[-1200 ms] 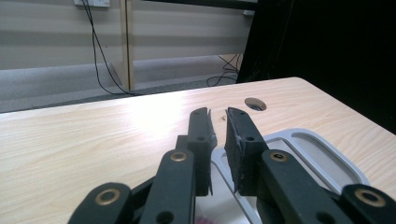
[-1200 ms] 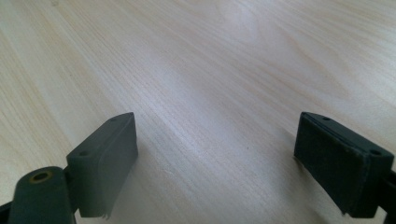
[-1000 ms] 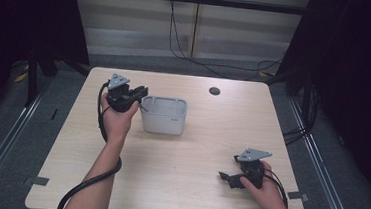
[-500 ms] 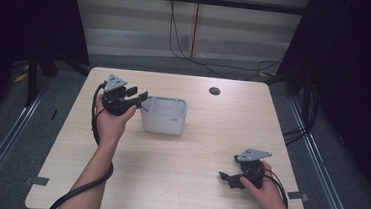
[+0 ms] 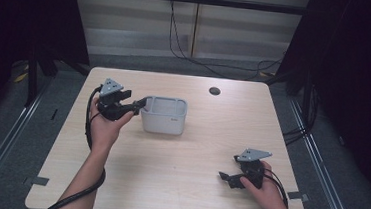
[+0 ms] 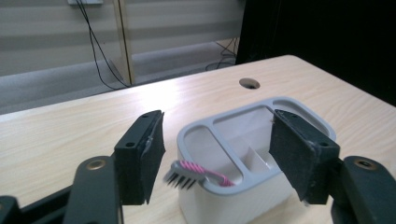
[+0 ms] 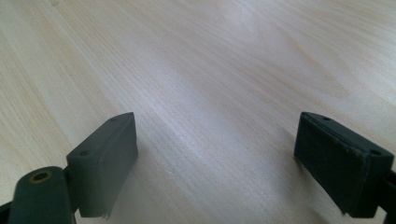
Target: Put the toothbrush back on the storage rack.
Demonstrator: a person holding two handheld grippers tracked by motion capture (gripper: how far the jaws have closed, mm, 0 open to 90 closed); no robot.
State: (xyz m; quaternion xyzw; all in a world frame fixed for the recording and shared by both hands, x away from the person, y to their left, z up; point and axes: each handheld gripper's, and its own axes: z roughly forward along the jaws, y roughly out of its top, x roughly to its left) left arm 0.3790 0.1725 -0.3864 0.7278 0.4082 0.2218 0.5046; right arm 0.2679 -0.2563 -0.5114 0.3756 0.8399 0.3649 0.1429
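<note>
Left gripper [image 5: 141, 103] retreated from holder [image 6: 261, 154]; toothbrush [image 6: 196, 172] head overhangs rim, toward gripper.

The worktop [image 7: 224, 70] is pale wood-grain laminate, smooth with a soft sheen. The caddy [image 6: 243, 186] looks like matt white plastic. The toothbrush [image 6: 196, 173] has pink plastic and grey bristles.

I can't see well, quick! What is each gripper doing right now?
Left gripper: open, holding nothing, its jaws on either side of the toothbrush that sticks out of the white holder.
Right gripper: open, holding nothing, over the bare table.
</note>
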